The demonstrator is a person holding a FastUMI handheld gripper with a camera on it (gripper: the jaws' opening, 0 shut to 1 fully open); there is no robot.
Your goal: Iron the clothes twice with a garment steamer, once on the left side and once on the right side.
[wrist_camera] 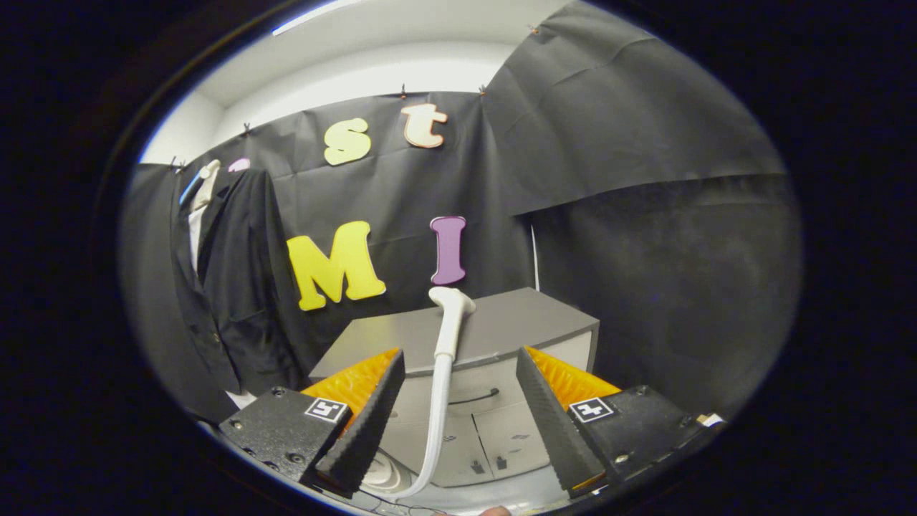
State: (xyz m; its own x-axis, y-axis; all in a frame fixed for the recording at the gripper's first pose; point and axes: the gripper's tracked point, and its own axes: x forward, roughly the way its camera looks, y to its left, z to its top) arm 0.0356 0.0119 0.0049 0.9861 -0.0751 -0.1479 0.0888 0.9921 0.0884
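Observation:
A white garment steamer head [450, 315] stands upright just ahead of my fingers, in front of a grey cabinet, with its hose [434, 430] curving down between them toward a white base [383, 473]. My gripper [458, 365] is open, with its fingers on either side of the hose and apart from it. A dark jacket [229, 287] over a white shirt hangs on a hanger against the black wall, off to the left and well beyond the fingers.
A grey cabinet [501, 330] with a drawer and handle sits directly ahead against the black cloth wall. Black cloth also covers the wall to the right. A white ceiling shows above.

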